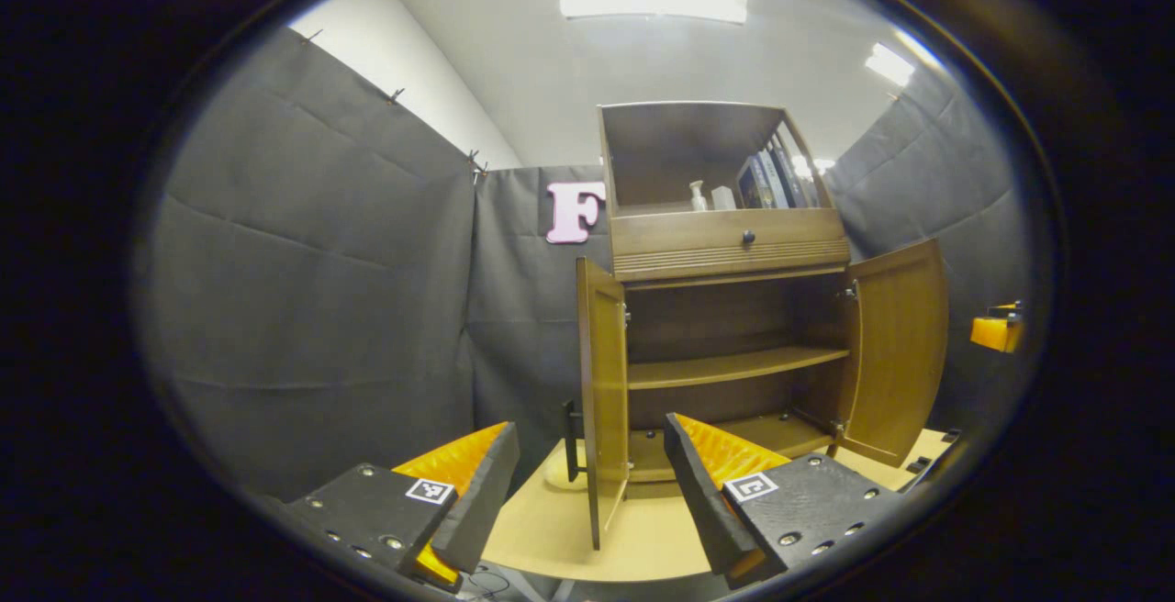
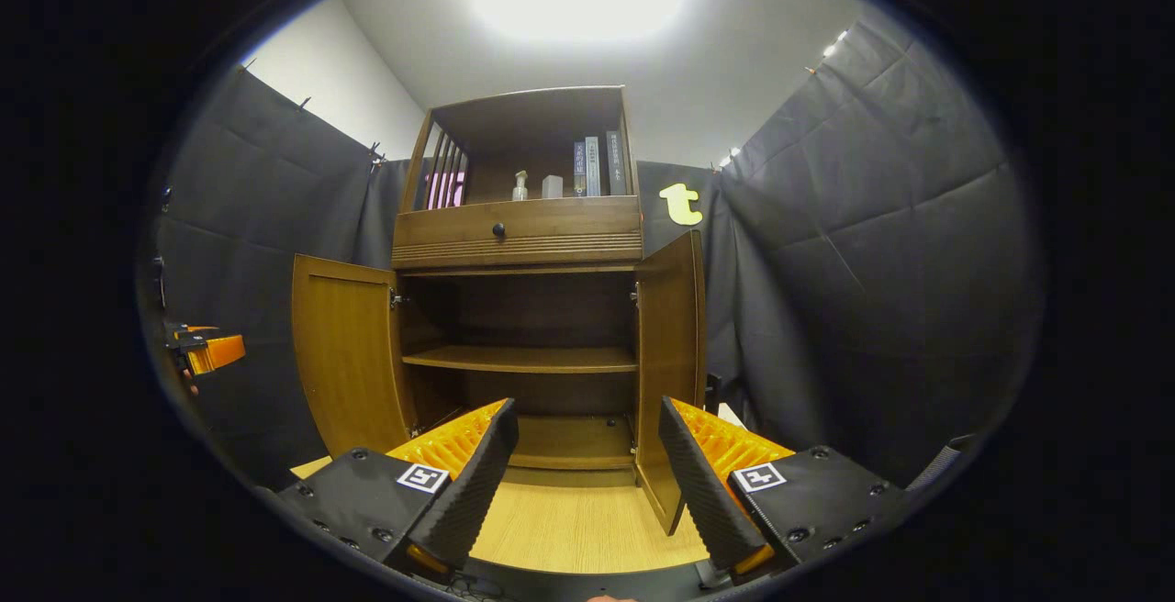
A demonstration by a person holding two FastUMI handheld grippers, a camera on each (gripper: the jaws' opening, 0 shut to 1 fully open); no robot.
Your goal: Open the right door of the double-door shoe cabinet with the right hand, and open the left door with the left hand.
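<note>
In the right gripper view, the left hand-held gripper (image 2: pixel 207 351) showed at the far left, its jaw state unclear there; its own view showed the fingers apart. The shoe cabinet (image 2: pixel 519 308) stood on the tabletop (image 2: pixel 569 519), left door (image 2: pixel 344 354) and right door (image 2: pixel 670 354) both swung open. The right hand-held gripper (image 2: pixel 587 464) sat near, jaws apart, holding nothing.

Shoe cabinet (image 2: pixel 519 235) is being recorded as mid-brown wood with visible grain; its interior is being seen as darker brown. Drawer knob (image 2: pixel 498 230) is being noted as black. Desk (image 2: pixel 578 524) is being logged as pale tan with fine straight grain. Booth wall (image 1: pixel 312 290) is being seen as black cloth, ceiling (image 1: pixel 514 61) as white.
</note>
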